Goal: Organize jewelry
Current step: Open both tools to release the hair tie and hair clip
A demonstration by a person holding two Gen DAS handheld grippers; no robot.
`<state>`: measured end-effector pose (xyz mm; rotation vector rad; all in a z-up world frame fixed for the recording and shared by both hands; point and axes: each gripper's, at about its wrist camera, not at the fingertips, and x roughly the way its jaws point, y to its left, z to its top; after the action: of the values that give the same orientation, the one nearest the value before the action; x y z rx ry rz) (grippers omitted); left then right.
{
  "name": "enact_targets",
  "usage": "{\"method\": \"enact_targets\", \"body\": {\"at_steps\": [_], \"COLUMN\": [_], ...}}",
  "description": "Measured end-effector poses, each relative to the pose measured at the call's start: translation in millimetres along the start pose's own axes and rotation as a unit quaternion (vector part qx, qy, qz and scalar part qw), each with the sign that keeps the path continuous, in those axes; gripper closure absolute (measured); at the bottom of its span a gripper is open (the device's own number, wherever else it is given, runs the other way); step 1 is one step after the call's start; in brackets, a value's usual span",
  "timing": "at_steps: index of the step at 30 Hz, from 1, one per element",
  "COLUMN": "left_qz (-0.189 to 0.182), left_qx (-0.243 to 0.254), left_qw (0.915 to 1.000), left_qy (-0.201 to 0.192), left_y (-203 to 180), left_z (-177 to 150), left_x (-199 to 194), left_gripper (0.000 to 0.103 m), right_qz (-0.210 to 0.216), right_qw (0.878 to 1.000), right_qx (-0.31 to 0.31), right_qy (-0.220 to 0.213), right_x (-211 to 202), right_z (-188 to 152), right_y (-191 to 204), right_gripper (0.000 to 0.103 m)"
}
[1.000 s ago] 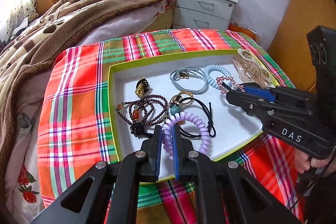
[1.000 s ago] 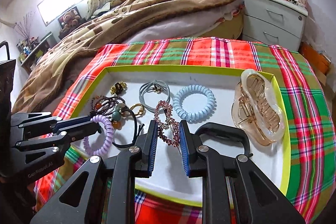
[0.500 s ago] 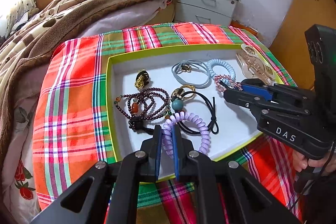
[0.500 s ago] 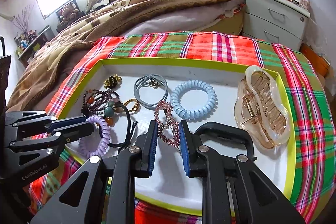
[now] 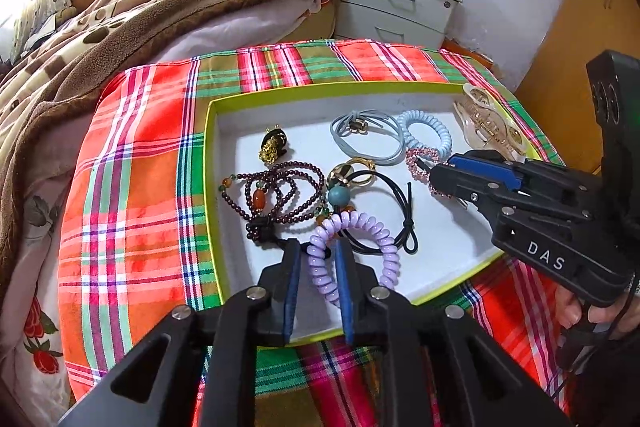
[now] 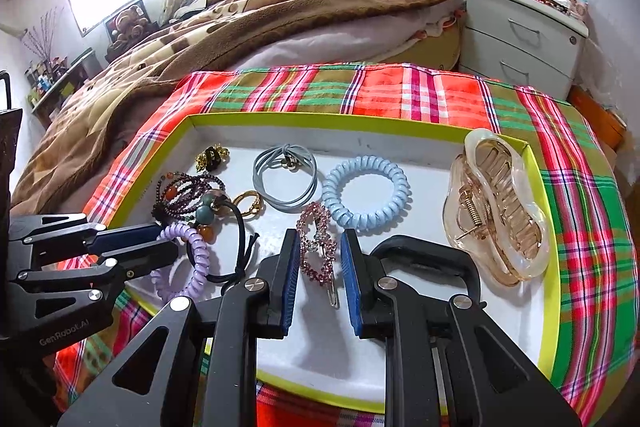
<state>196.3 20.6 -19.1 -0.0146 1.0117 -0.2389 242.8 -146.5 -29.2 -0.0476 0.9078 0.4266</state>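
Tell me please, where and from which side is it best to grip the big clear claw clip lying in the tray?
The claw clip lies on its side against the tray's right wall, its spring end nearer the camera. Probably best to come from above and close across the two smooth outer shells near the middle. The interlocking teeth and the tray wall leave little room for a sideways approach.

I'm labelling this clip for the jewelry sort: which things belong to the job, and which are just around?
Job:
- lime-rimmed white tray
- lilac spiral hair tie
- pink rhinestone clip
- pale blue spiral tie
- grey elastic bands
- dark beaded bracelet
- clear amber claw clip

Around:
- brown blanket
- grey nightstand
- plaid cloth
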Motion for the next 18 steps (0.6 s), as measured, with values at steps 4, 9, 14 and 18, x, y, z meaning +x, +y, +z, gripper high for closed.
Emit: {"method": "enact_targets", "body": {"at_steps": [4, 9, 14, 18], "left_qz": [0.002, 0.005, 0.010, 0.027], "left_qx": [-0.004, -0.008, -0.009, -0.025], "left_qw": [1.0000, 0.9999, 0.9998, 0.9988], "left_qy": [0.001, -0.007, -0.016, -0.032], "left_y": [0, -1, -5, -7], "left_z": [0, 0, -4, -9], "left_x": [-1, -8, -18, -29], "left_gripper": [0.073, 0.067, 0.065, 0.062], "right_qz": [0.000, 0.006, -0.005, -0.032], "right_qw": [1.000, 1.000, 0.999, 0.997], "right_qx": [0.001, 0.005, 0.006, 0.006], "right_qy": [-0.006, -0.022, -0.041, -0.064], "right_x": [-4, -14, -29, -47], "right_z": [0, -2, -7, -15], "right_y": [0, 1, 7, 12], "right_gripper": [0.080, 0.078, 0.071, 0.071]}}
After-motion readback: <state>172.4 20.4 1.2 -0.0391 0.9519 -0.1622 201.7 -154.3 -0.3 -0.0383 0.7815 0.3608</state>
